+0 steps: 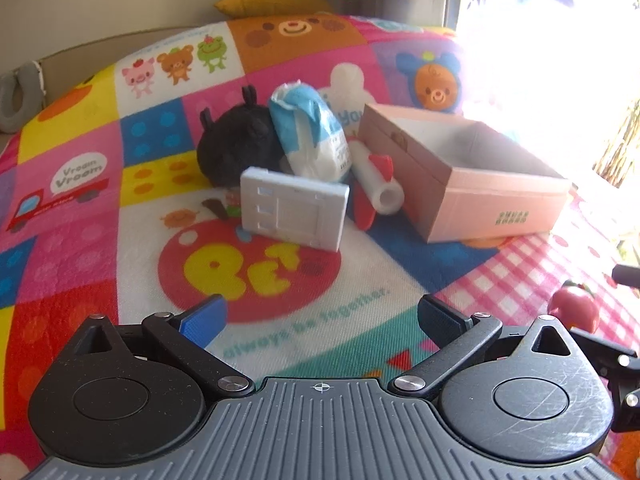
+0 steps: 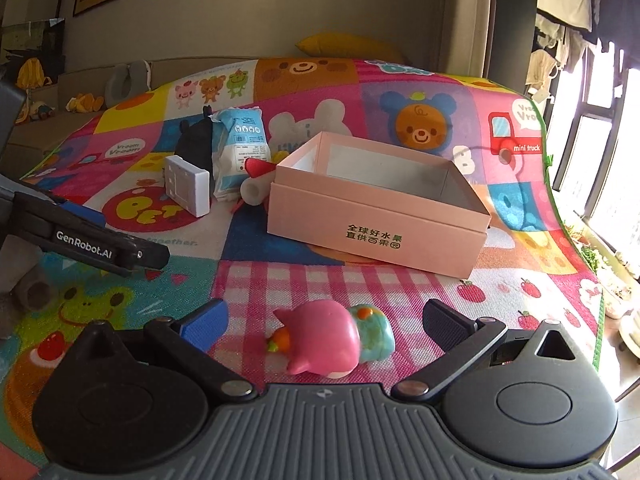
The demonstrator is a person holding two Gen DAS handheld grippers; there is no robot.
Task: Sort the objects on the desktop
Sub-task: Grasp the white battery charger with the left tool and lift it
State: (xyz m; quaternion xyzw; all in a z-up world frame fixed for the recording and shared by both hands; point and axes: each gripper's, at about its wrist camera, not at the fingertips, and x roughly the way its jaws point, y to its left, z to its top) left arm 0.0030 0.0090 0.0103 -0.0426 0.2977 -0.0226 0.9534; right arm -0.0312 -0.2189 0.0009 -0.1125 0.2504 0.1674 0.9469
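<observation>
Low in the right wrist frame, the pink toy [image 2: 324, 338] lies on the mat [image 2: 280, 280] between the right gripper [image 2: 324, 320] jaws, spread wide. The left gripper [image 1: 320, 316] jaws are spread too. The pink box [image 2: 376, 232] sits above, middle.

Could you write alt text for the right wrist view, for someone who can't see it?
A pink toy figure lies on a cartoon play mat between the right gripper's open fingers; behind sits an empty pink box.

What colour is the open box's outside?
Pale pink, with green printed characters on its front; the box shows best in the right wrist view.
</observation>
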